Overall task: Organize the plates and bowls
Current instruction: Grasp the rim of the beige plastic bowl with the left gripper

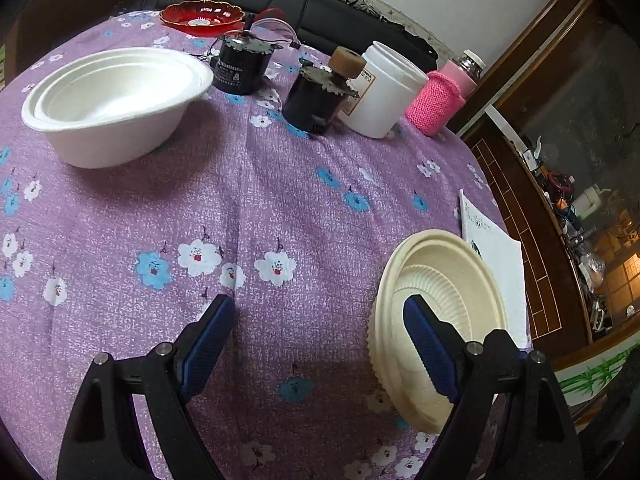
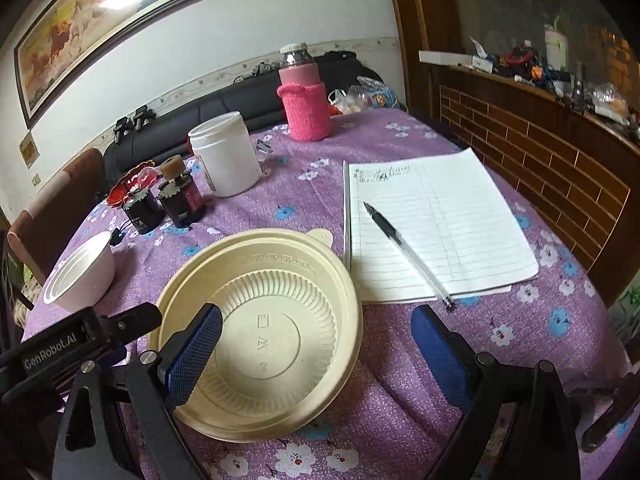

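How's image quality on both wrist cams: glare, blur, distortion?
Left wrist: sharp, strong fisheye bending of the purple floral tablecloth; stacked white foam bowls nearly blown out, soft shadow beside them. Right wrist: window glare on the framed horse painting; cream ribbed plastic bowl crisp; dark corner vignetting.

A surface draped in a purple flowered cloth [image 2: 400, 420] carries an open lined notebook [image 2: 436, 228] with a black pen [image 2: 404, 250] lying across its page. Behind stand a white jar [image 2: 226, 156], a pink-sleeved bottle [image 2: 304, 100] and two small black motors [image 1: 276, 80]. A framed painting [image 2: 100, 16] hangs above a black sofa [image 2: 240, 104].
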